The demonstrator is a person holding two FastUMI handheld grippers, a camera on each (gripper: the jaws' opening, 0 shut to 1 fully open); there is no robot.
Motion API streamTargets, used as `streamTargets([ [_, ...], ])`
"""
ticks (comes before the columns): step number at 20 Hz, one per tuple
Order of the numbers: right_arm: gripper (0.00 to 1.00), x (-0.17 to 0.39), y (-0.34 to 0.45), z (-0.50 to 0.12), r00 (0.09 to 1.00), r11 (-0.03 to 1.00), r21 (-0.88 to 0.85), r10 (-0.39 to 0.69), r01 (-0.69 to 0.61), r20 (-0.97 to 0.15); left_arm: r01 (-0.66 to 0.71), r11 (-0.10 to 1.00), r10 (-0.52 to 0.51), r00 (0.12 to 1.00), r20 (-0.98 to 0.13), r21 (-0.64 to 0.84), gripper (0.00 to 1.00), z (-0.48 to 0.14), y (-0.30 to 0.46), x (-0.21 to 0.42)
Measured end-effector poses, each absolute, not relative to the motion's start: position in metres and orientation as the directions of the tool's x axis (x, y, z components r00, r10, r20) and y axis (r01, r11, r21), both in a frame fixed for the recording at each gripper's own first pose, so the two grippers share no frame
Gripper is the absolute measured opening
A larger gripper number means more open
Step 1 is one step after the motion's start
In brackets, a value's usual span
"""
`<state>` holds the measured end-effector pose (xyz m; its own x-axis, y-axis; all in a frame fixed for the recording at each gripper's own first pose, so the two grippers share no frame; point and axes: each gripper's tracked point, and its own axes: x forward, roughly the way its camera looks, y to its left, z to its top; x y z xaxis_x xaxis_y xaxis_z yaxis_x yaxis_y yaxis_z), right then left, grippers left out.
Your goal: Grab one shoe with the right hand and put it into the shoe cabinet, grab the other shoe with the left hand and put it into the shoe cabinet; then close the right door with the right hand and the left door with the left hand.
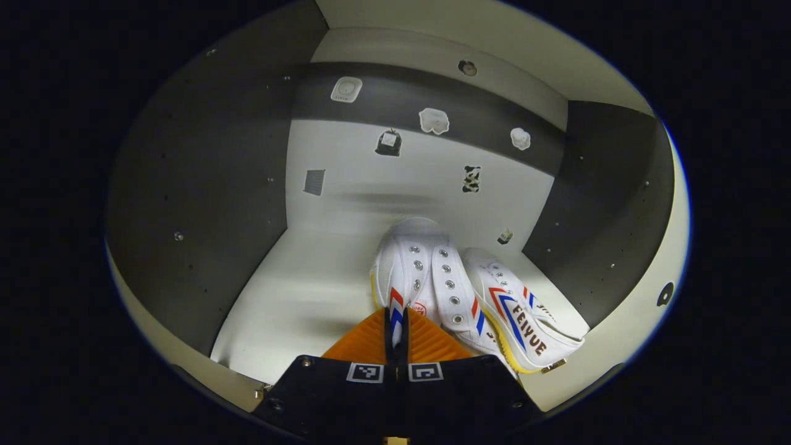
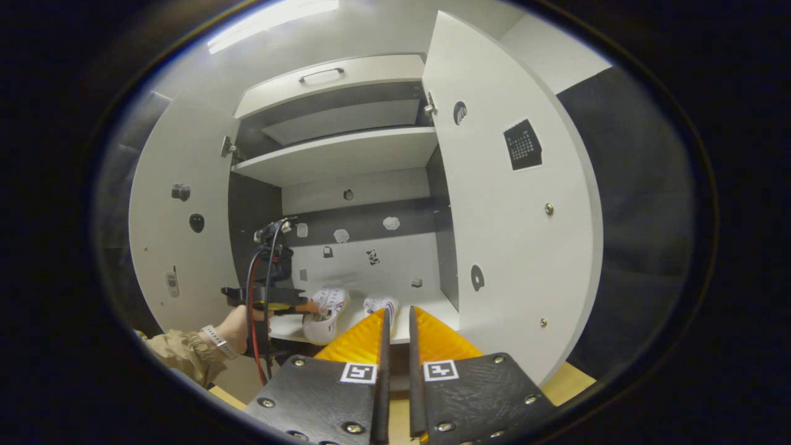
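The left gripper pinches the heel rim of 1 white canvas shoe, red and blue stripes on its side, inside the shoe cabinet. Just beside it lies the second shoe. The right gripper hangs outside with its fingers nearly together, holding nothing; both doors stand open.

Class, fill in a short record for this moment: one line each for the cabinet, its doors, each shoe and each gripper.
cabinet: shoe cabinet, white shelves, dark side walls
doors: left door and right door both open
first shoe: white shoe lying on the bottom shelf, tipped on its side
second shoe: white shoe beside it, touching, its rim pinched by the left gripper
left gripper: shut on the second shoe, inside the cabinet
right gripper: nearly shut, holding nothing, in front of the cabinet
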<state>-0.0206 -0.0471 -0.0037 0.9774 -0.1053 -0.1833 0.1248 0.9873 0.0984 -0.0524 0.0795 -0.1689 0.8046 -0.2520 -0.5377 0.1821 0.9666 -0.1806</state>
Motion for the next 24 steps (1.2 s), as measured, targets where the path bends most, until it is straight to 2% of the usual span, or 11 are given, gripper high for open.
streamTargets([
  [10, 0.13, -0.018, -0.048, -0.004, 0.976, 0.985, 0.103, -0.119, 0.140, -0.185, 0.202, 0.965, -0.261, 0.774, -0.578, -0.164, 0.00, -0.185, 0.076, -0.049],
  [11, 0.13, -0.018, -0.047, -0.003, 0.976, 0.985, 0.104, -0.116, 0.137, -0.185, 0.204, 0.965, -0.262, 0.773, -0.577, -0.165, 0.06, -0.185, 0.076, -0.049],
  [12, 0.13, -0.018, -0.047, -0.003, 0.976, 0.986, 0.104, -0.113, 0.134, -0.184, 0.202, 0.964, -0.264, 0.773, -0.576, -0.170, 0.05, -0.185, 0.076, -0.050],
  [14, 0.13, -0.019, -0.045, -0.001, 0.978, 0.987, 0.102, -0.108, 0.127, -0.178, 0.209, 0.960, -0.279, 0.775, -0.567, -0.186, 0.12, -0.178, 0.074, -0.055],
  [15, 0.13, -0.019, -0.045, 0.000, 0.979, 0.987, 0.100, -0.106, 0.125, -0.177, 0.210, 0.961, -0.276, 0.778, -0.564, -0.180, 0.22, -0.174, 0.076, -0.058],
  [16, 0.13, -0.020, -0.045, 0.001, 0.979, 0.988, 0.100, -0.102, 0.121, -0.175, 0.213, 0.962, -0.274, 0.784, -0.558, -0.174, 0.14, -0.171, 0.076, -0.059],
  [18, 0.13, -0.021, -0.044, 0.002, 0.980, 0.988, 0.098, -0.098, 0.116, -0.171, 0.215, 0.961, -0.276, 0.800, -0.533, -0.174, 0.34, -0.157, 0.079, -0.067],
  [19, 0.13, -0.021, -0.045, 0.003, 0.981, 0.989, 0.096, -0.100, 0.117, -0.169, 0.217, 0.959, -0.281, 0.812, -0.512, -0.181, 0.25, -0.146, 0.080, -0.072],
  [24, 0.13, -0.022, -0.046, 0.010, 0.984, 0.990, 0.093, -0.089, 0.104, -0.152, 0.233, 0.956, -0.285, 0.876, -0.389, -0.177, 0.25, -0.087, 0.086, -0.108],
])
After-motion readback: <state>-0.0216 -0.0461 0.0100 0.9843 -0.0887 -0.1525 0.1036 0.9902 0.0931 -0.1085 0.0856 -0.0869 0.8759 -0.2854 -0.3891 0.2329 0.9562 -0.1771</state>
